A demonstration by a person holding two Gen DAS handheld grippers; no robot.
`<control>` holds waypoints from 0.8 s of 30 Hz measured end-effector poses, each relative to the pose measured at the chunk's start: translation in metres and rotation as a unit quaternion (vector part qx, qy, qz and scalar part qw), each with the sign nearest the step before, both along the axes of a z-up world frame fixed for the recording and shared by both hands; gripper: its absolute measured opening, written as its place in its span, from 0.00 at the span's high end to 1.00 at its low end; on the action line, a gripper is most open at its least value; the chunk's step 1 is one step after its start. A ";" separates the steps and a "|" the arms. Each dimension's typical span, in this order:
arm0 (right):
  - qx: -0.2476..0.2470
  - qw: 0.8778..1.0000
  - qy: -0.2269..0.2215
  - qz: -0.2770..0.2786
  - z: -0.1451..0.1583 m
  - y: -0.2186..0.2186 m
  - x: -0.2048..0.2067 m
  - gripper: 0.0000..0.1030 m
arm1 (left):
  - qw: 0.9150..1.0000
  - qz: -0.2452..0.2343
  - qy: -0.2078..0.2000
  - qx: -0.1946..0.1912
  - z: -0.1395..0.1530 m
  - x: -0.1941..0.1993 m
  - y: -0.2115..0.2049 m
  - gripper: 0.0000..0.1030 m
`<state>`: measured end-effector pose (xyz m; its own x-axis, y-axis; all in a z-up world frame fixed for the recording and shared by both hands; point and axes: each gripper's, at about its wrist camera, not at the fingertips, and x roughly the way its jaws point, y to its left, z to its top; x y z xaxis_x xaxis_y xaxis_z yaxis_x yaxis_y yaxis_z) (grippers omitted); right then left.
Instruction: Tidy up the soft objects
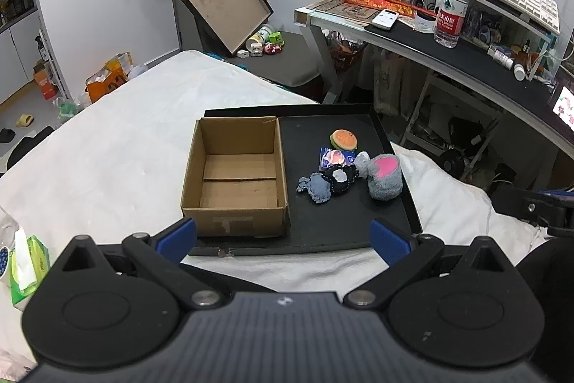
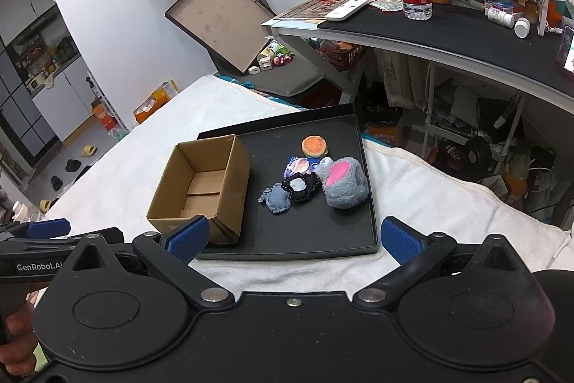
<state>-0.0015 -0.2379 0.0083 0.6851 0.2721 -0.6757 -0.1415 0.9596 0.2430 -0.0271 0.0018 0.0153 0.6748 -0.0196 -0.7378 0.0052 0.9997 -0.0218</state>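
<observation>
**Both tools waiting wide over the tray of soft toys**

Left wrist view: the left tool [image 1: 283, 237] is hovering with its blue fingers [image 1: 179, 236] spread wide and nothing between them, just short of the black tray [image 1: 394, 146] that is lying on the white bed [image 1: 125, 131]. An empty cardboard box [image 1: 235, 203] is sitting in the tray's left half. The soft objects are clustering in the right half: a burger toy [image 1: 343, 139], a grey plush with a pink patch [image 1: 384, 177], a black round plush [image 1: 340, 179] and a denim-blue plush [image 1: 317, 188], the last three touching.

Right wrist view: the right tool [image 2: 292, 239] is likewise gaping wide and holding nothing, near the tray's [image 2: 369, 203] front edge. The box [image 2: 201, 182] is standing left of the pile, well apart from the burger toy [image 2: 315, 146] and grey plush [image 2: 344, 185]. The worktop [image 2: 448, 31] is showing behind.
</observation>
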 end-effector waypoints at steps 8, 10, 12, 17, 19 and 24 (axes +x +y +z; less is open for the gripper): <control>0.005 1.000 -0.006 -0.002 -0.002 -0.003 0.002 0.00 | 1.000 -0.014 -0.005 -0.005 0.003 0.002 -0.002 0.01; 0.009 1.000 -0.002 -0.004 -0.004 -0.005 0.004 0.00 | 1.000 -0.014 -0.004 -0.005 0.003 0.003 -0.001 0.01; 0.009 1.000 -0.001 -0.005 -0.006 -0.006 0.006 0.00 | 1.000 -0.012 -0.003 -0.006 0.002 0.005 -0.001 0.01; 0.005 1.000 0.001 -0.009 -0.009 -0.008 0.009 0.00 | 1.000 -0.009 0.001 -0.010 -0.002 0.009 0.000 0.01; 0.004 1.000 0.003 -0.008 -0.011 -0.010 0.011 0.00 | 1.000 -0.006 0.002 -0.011 -0.004 0.010 0.000 0.01; 0.005 1.000 0.009 -0.006 -0.014 -0.009 0.015 0.00 | 1.000 -0.003 -0.012 -0.006 -0.003 0.013 -0.001 0.01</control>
<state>0.0138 -0.2473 -0.0060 0.6764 0.2709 -0.6850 -0.1257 0.9587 0.2550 -0.0139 0.0011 0.0121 0.6927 -0.0333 -0.7204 0.0128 0.9993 -0.0339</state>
